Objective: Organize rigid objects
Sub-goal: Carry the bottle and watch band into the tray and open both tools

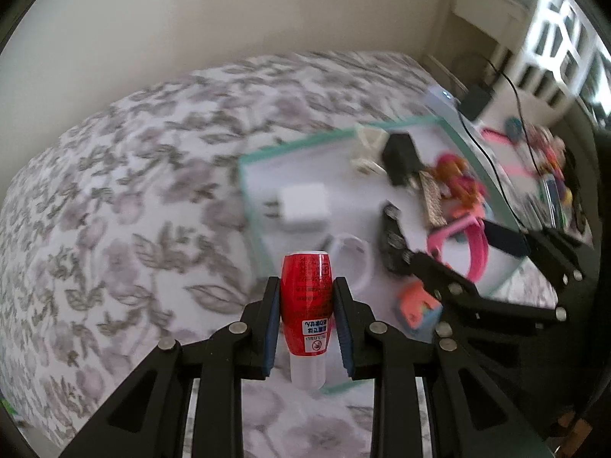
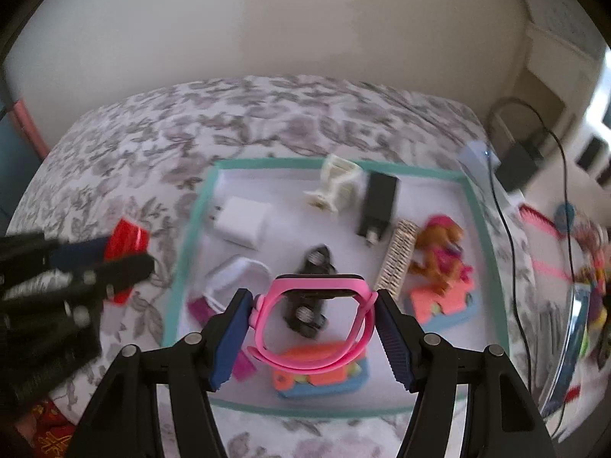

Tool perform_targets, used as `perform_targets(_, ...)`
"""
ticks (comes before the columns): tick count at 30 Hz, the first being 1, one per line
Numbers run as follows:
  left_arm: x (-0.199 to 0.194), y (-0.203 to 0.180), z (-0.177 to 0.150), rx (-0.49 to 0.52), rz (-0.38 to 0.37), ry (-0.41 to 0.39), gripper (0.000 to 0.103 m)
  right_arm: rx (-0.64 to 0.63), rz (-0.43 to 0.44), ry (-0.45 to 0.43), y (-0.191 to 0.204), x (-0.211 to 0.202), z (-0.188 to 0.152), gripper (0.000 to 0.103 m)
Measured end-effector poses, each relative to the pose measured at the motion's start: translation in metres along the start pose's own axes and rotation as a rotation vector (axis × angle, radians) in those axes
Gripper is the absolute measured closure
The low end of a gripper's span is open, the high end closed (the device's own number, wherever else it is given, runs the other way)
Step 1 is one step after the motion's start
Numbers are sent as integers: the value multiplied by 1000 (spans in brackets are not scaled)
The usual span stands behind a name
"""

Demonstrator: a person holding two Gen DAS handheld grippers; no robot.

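Note:
My left gripper [image 1: 305, 324] is shut on a red bottle with a white cap [image 1: 306, 305], held above the flowered bedspread just left of the white tray with a teal rim [image 1: 244, 187]. In the right wrist view the left gripper [image 2: 114, 263] and the red bottle [image 2: 126, 240] show at the left of the tray rim [image 2: 191, 206]. My right gripper [image 2: 315, 328] is shut on a pink watch [image 2: 313, 324] and holds it over the tray's near part. It also shows in the left wrist view [image 1: 477, 252].
In the tray lie a white charger [image 2: 242, 221], a black charger [image 2: 376, 202], a cream toy chair [image 2: 336, 185], a black clip [image 2: 311, 290], a toy dog [image 2: 439, 252] and orange-blue blocks [image 2: 320, 374]. A cluttered side table with cables [image 2: 534, 175] stands right.

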State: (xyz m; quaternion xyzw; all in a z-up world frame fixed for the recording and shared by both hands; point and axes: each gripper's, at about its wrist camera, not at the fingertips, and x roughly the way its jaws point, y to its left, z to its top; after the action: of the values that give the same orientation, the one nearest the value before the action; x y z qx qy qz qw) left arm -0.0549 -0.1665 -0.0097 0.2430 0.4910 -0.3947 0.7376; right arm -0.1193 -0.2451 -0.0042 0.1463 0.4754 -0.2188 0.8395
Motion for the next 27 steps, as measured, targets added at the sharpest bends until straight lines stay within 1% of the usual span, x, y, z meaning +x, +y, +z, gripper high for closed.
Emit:
perform_targets(2,7,-11,-3,23,0,22,75,33,-9,15,-10,2,-5,35)
perform_targets(6,21,-29,-9,82,24,67,75,66,-34,37,-23,8,-13,35)
perform_targets(8,26,-33,-11,96,30,82,75,80,-34,50,-27,12,-16,35)
perform_targets(10,29,-35,-13,105,38,93,75,77,-55,66,-28,16,-17,35)
perform_targets(13,31,-37,-14,115,50,94,75,73,-54,75,-29,19,-19,35)
perform_targets(17,31,-31,-12,93,54,93,75,70,-58,84,-29,22,-20,35)
perform_targets(24,17,-17,-11,62,83,41,75,59,-67,92,-27,25,-21,35)
perform_targets(26,16,-11,-11,44,89,35,75,54,-69,97,-25,27,-22,34)
perform_targets(27,15,-7,-11,28,96,31,75,51,-71,98,-25,28,-22,32)
